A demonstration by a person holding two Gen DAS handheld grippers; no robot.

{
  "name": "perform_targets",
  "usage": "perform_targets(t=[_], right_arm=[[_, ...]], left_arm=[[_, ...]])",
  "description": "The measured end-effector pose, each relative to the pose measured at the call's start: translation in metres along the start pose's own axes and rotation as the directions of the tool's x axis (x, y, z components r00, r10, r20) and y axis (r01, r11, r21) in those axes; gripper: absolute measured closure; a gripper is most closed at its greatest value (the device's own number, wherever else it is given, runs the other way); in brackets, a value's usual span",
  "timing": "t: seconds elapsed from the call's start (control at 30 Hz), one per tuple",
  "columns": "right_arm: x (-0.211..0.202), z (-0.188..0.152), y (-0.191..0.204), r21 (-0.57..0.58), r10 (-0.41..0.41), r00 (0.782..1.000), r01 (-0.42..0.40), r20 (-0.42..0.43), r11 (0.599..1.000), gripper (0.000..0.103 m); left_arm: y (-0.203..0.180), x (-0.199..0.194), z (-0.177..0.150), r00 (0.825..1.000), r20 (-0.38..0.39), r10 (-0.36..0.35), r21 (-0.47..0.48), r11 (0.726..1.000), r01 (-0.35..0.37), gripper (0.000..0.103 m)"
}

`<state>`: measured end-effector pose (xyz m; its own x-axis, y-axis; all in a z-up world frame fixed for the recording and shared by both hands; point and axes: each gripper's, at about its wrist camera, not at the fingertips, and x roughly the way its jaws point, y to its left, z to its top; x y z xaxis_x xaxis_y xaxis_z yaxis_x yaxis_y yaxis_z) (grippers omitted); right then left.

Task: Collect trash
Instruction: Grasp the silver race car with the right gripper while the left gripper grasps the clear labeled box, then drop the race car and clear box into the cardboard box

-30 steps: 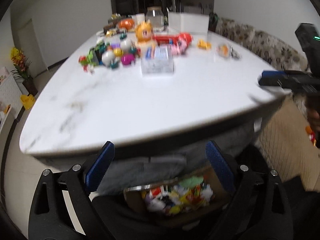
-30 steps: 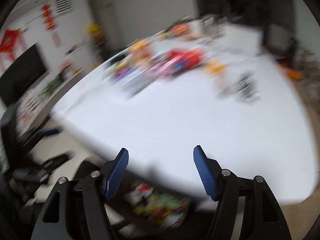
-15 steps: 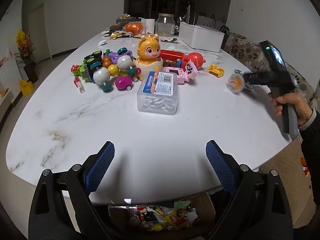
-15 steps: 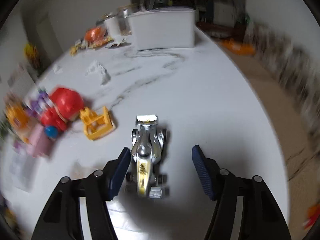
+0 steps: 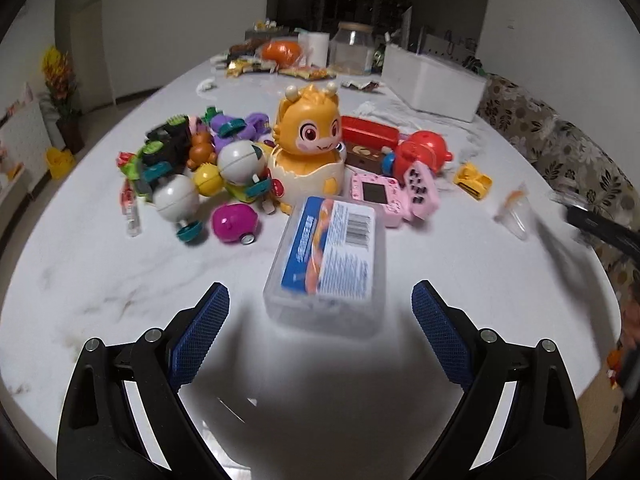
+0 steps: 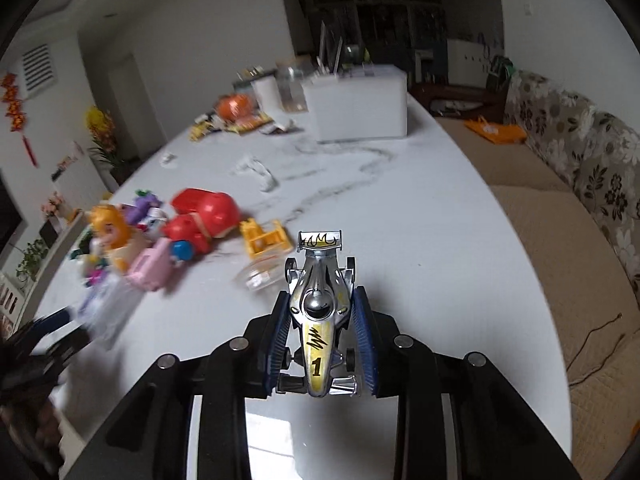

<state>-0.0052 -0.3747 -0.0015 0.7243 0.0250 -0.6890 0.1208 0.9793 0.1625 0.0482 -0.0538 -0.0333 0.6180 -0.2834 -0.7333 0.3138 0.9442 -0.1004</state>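
Note:
In the right wrist view a silver toy race car (image 6: 318, 320) with a yellow stripe and a "1" sits between my right gripper's (image 6: 322, 300) blue pads. The jaws are closing, and the pads touch the car's sides. My left gripper (image 5: 320, 294) hangs open over the white marble table (image 5: 100, 280). Just past its tips lies a clear plastic box with a blue label (image 5: 332, 256), untouched. A small clear wrapper (image 5: 514, 216) lies to the right, next to the blurred right gripper (image 5: 600, 228).
A heap of toys (image 5: 240, 160) with an orange figure (image 5: 308, 136) fills the table's middle. Further back stand a white bin (image 6: 360, 104), a glass jar (image 5: 354, 50) and snack wrappers (image 5: 256, 66). A flowered sofa (image 6: 580, 184) runs along the right.
My left gripper has moved forward over the table toward the clear box, and the carton under the table has left its view. The right gripper's jaws have narrowed around the toy car.

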Motion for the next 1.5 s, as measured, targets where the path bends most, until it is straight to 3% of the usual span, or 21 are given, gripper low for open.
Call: perform_targets(t=[0.1, 0.2, 0.23, 0.27, 0.37, 0.53, 0.77, 0.9, 1.07, 1.13, 1.17, 1.2, 1.37, 1.5], right_arm=[[-0.023, -0.010, -0.002, 0.015, 0.023, 0.999, -0.024, 0.022, 1.000, 0.071], [-0.034, -0.015, 0.000, 0.021, 0.046, 0.998, -0.047, 0.037, 0.999, 0.071], [-0.037, -0.017, 0.000, 0.017, 0.043, 0.998, -0.044, 0.042, 0.999, 0.071], [-0.039, -0.020, 0.001, 0.012, 0.039, 0.998, -0.040, 0.046, 0.999, 0.071], [-0.043, -0.025, 0.006, 0.017, 0.069, 0.997, -0.070, 0.041, 0.997, 0.071], [-0.055, -0.039, 0.029, -0.016, 0.172, 0.985, -0.172, 0.021, 0.985, 0.071], [-0.068, -0.072, 0.079, -0.092, 0.317, 0.946, -0.322, -0.061, 0.942, 0.071], [-0.077, -0.096, 0.105, -0.135, 0.388, 0.909, -0.408, -0.151, 0.903, 0.071], [-0.078, -0.137, 0.128, -0.181, 0.417, 0.854, -0.484, -0.310, 0.856, 0.070], [-0.067, -0.156, 0.134, -0.191, 0.399, 0.839, -0.489, -0.370, 0.851, 0.056], [-0.060, -0.164, 0.137, -0.189, 0.383, 0.834, -0.483, -0.397, 0.855, 0.040], [-0.055, -0.170, 0.138, -0.187, 0.374, 0.835, -0.475, -0.405, 0.860, 0.038], [-0.051, -0.173, 0.138, -0.222, 0.333, 0.865, -0.432, -0.374, 0.874, 0.039], [-0.066, -0.127, 0.118, -0.237, 0.303, 0.930, -0.348, -0.207, 0.907, 0.039]], left_arm=[[-0.001, 0.021, 0.008, 0.998, -0.064, 0.007, -0.015, 1.000, -0.008, 0.012], [-0.012, 0.037, 0.013, 0.989, -0.106, 0.106, 0.055, 0.993, -0.100, 0.014], [-0.013, 0.038, 0.014, 0.990, -0.107, 0.096, 0.054, 0.994, -0.091, 0.026], [-0.014, 0.036, 0.015, 0.991, -0.101, 0.092, 0.058, 0.995, -0.087, 0.035], [-0.015, 0.016, 0.009, 0.995, -0.072, 0.063, 0.051, 0.997, -0.059, 0.037], [-0.017, -0.054, -0.025, 0.997, 0.067, 0.031, 0.113, 0.993, -0.039, 0.038], [-0.006, -0.117, -0.064, 0.995, 0.082, -0.050, 0.128, 0.991, 0.040, 0.038], [-0.003, -0.144, -0.095, 0.994, 0.048, -0.096, 0.148, 0.985, 0.088, 0.037], [0.004, -0.150, -0.135, 0.995, -0.040, -0.093, 0.187, 0.977, 0.099, 0.037], [0.007, -0.139, -0.152, 0.991, -0.099, -0.088, 0.201, 0.974, 0.106, 0.030], [0.008, -0.136, -0.157, 0.992, -0.105, -0.076, 0.206, 0.974, 0.096, 0.024], [0.010, -0.132, -0.163, 0.993, -0.102, -0.053, 0.215, 0.974, 0.074, 0.017], [0.023, -0.122, -0.161, 0.994, -0.099, -0.037, 0.191, 0.980, 0.056, 0.016], [0.022, -0.127, -0.138, 0.998, -0.023, -0.063, 0.164, 0.984, 0.066, 0.014]])
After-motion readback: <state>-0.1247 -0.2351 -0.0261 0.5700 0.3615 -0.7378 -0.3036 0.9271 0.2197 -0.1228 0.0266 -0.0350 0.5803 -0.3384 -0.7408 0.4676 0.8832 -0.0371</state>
